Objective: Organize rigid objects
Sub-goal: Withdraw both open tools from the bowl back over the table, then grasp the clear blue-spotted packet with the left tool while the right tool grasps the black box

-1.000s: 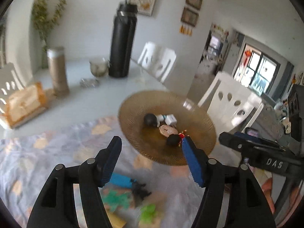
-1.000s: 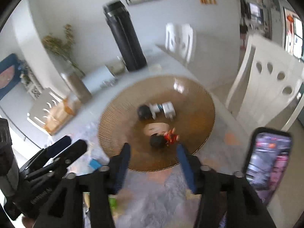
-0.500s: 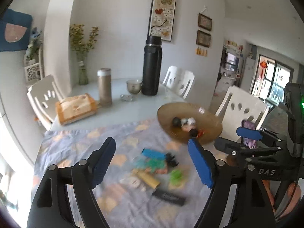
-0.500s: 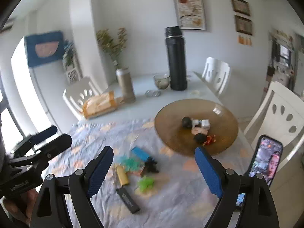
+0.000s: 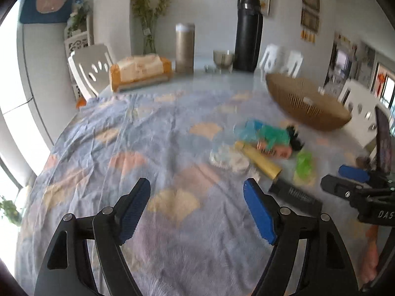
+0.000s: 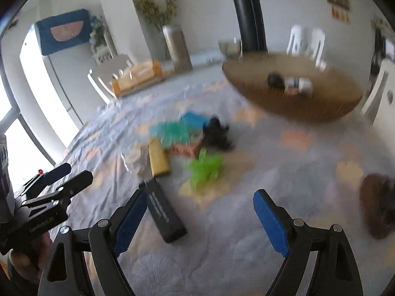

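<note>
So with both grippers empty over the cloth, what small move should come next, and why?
Probably ease the right gripper left and down onto the black bar. Its jaws are open and empty, the bar lies beside its left finger, and the brown bowl already holds several items.

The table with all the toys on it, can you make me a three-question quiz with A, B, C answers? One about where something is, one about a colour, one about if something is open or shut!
1. Where is the black bar?
A. in the bowl
B. on the cloth, nearest the right gripper
C. on a chair

2. What colour is the tall flask?
A. black
B. red
C. white

3. How are the left gripper fingers?
A. shut on a toy
B. shut on nothing
C. open, nothing between them

Answers:
1 B: it lies on the flowered cloth, just past the right gripper's left finger.
2 A: it stands dark behind the woven bowl.
3 C: only cloth shows between the blue pads.
</note>
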### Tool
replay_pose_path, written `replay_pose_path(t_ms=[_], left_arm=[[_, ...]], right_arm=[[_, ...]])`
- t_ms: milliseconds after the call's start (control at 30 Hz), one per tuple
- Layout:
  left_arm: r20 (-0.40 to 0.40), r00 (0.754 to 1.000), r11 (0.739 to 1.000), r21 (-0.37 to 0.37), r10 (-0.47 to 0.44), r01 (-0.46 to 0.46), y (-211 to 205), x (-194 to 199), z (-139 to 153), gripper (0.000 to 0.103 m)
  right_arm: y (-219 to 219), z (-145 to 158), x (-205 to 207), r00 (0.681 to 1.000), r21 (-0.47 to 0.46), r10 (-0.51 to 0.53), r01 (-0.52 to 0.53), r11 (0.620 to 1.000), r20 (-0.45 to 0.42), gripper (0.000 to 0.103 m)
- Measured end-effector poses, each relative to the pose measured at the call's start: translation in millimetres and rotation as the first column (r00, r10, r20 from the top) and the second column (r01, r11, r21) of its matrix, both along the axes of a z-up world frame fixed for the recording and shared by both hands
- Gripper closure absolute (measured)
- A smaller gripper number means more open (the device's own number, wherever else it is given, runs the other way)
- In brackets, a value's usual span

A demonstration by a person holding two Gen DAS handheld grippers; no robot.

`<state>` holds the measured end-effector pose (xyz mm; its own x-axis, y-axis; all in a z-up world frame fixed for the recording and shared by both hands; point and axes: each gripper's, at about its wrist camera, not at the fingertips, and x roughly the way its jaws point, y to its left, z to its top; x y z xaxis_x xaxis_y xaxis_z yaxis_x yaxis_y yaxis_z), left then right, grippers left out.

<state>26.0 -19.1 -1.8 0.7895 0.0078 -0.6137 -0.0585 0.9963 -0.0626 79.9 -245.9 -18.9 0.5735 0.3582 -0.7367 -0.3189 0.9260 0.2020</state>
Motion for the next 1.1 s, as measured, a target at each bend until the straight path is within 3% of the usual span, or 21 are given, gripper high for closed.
replay_pose_path(t_ms=[33,100,367,500,733,1100], left_arm=[[-0.004,1.0,1.0,0.002,0.002,-0.002,0,0,-1,0.026],[-0.026,1.0,1.0,0.017,0.002,-0.001,-2,0,-5,0.026],[-0.038,0.999,1.0,0.031,0.007,-0.006,-5,-1,-6,0.026],[-0.038,0.999,1.0,0.005,0.017,-0.017,1,0,-6,0.026],[-0.036,0.999,1.0,0.001,0.025,-0.025,3,-1,-6,0.026],[-0.062,0.998,1.0,-0.007,0.021,-0.022,6,3,-8,0.026]], right_arm=[[-1,1,0,1.0,0.005,-0.004,0.004,1.0,0.013,0.016],[-6,-2,3,0.999,0.024,-0.037,0.037,0.999,-0.007,0.005],[-29,-6,13,0.991,0.107,-0.107,0.114,0.988,-0.076,0.005],[-20,-5,9,0.989,0.021,-0.144,0.145,0.989,-0.044,0.005],[14,1,-7,0.997,-0.147,-0.044,0.053,0.988,0.063,0.005],[13,5,-11,0.998,-0.08,0.003,0.002,0.997,0.063,0.005]])
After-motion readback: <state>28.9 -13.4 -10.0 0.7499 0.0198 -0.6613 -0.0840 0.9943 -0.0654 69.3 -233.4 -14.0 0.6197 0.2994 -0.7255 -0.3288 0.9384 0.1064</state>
